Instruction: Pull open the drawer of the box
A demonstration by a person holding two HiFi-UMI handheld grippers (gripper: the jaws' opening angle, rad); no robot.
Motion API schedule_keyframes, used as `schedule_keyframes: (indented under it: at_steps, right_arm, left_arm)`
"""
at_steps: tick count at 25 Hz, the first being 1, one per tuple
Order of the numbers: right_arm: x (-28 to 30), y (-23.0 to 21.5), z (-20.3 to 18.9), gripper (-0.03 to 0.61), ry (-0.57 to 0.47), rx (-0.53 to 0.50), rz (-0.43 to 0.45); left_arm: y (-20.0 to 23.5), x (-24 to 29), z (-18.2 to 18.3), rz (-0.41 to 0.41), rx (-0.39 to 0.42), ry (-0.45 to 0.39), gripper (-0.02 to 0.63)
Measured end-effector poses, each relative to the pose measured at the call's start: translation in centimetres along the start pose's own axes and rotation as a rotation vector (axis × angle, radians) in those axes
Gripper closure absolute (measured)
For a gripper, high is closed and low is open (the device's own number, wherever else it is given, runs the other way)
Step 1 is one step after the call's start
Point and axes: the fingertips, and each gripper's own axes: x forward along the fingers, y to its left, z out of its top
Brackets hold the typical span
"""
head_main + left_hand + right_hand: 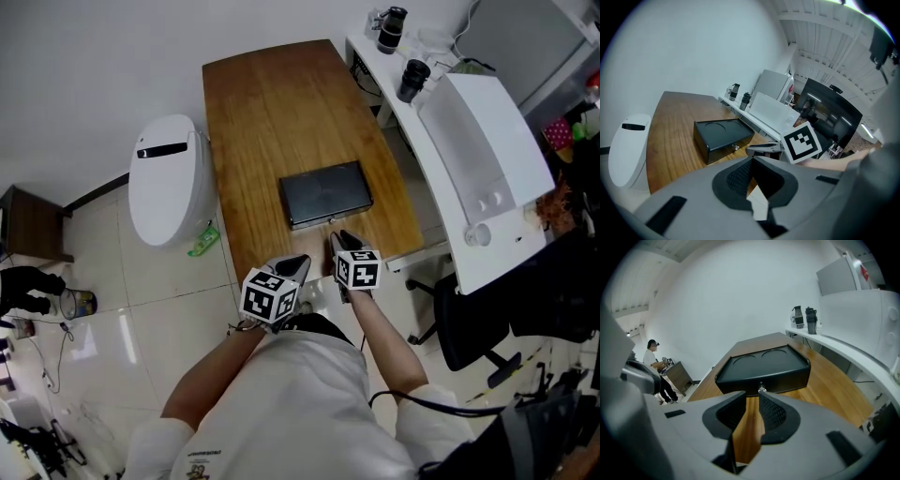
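**Right claw open in front of the drawer knob**

The right claw [751, 395] is open a little way. It holds nothing, and only the brown table [834, 380] shows through the gap. The black box [764, 366] sits right in front of this claw, with its drawer shut. The small shiny knob [761, 389] on the drawer is just past the claw's tips, close to the right-hand tip. It is not between the tips.

The left claw [751, 160] is closed at its tips and holds nothing. From this claw, the box is ahead and off to the left, a bit apart. The right claw is close beside it on its right.
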Motion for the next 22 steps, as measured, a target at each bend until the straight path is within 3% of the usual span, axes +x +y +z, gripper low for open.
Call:
schedule_keyframes:
  at_steps: [22]
  right_arm:
    - [5.7,-2.2,-1.1,0.502,0.094,-0.069,-0.028]
  left_arm:
    - [0.9,2.3,-0.9,0.020,-0.055,0.053,0.614]
